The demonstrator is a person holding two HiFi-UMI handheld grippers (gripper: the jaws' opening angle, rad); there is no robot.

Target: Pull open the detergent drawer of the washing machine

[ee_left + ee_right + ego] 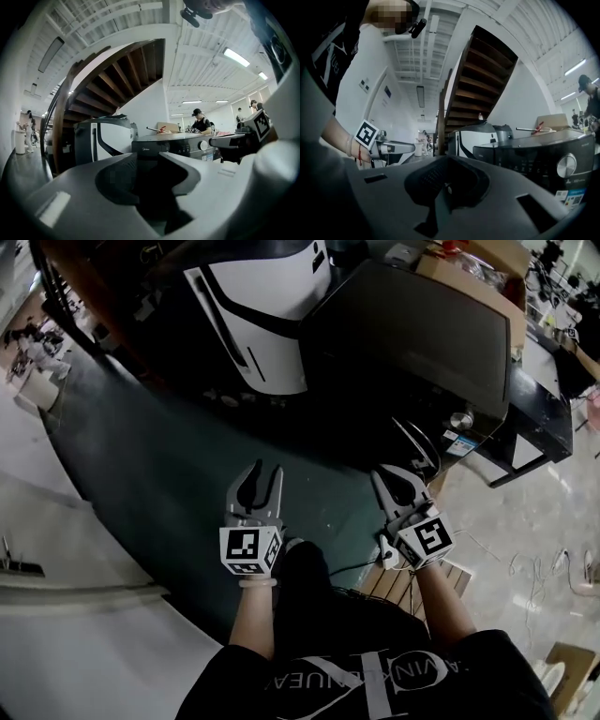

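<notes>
The dark washing machine [412, 343] stands ahead and to the right, its front panel carrying a silver knob [459, 420]. It appears past the jaws in the left gripper view [173, 147] and at the right of the right gripper view [543, 159]. Its panel looks flush, with no drawer pulled out. My left gripper [258, 479] [147, 159] is open and empty, well short of the machine. My right gripper [401, 486] [446, 161] hangs just in front of the machine's front corner, its jaws together on nothing.
A white and black machine [262, 315] stands left of the washer. A wooden staircase [117, 79] rises behind. A cardboard box [478, 268] and a black table [539, 418] are at the right, a wooden pallet [403, 582] by my feet. A person [201, 123] works in the background.
</notes>
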